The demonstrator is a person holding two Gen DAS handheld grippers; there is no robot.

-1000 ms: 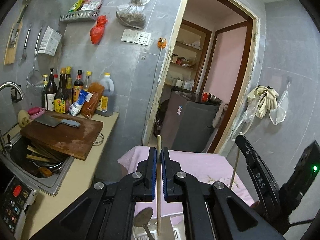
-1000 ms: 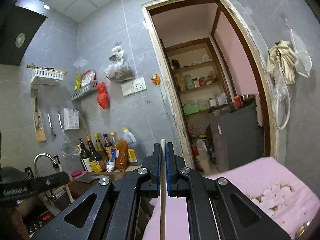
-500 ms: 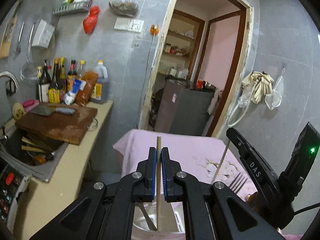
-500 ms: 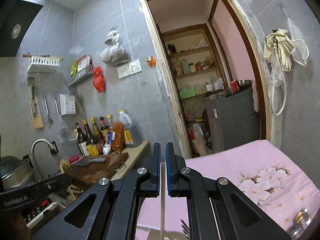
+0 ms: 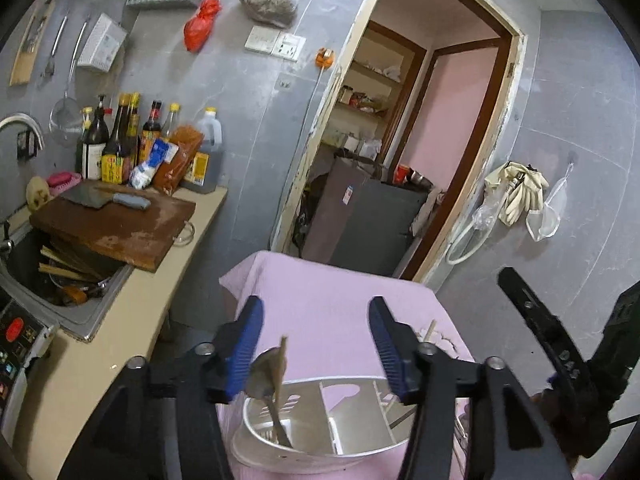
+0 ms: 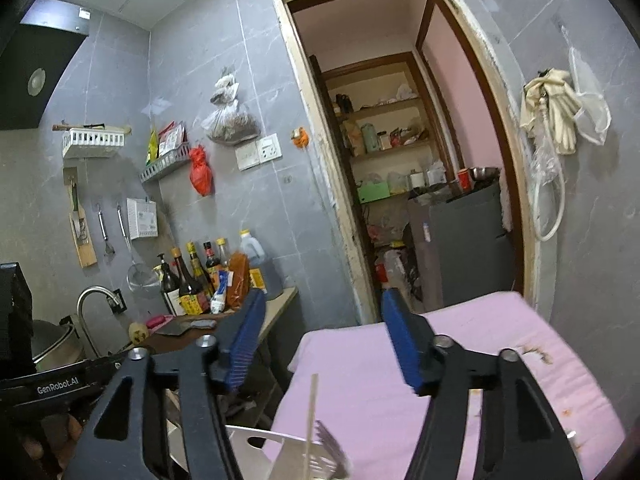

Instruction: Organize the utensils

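Both jaws are opening, nothing clamped. Left gripper (image 5: pixel 316 344) hangs over the caddy (image 5: pixel 320 456); a chopstick (image 5: pixel 280 364) and spoon (image 5: pixel 264 376) stand at its 9 o'clock. Right gripper (image 6: pixel 324 340) is above another chopstick (image 6: pixel 310 420) and fork (image 6: pixel 330 452).

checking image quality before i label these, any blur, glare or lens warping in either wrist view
Left wrist view: strong fisheye bending of the doorway; chopstick and spoon over the utensil holder smeared by motion. Right wrist view: same bending; chopstick and fork blurred, shelves sharp. No harsh glare in either.
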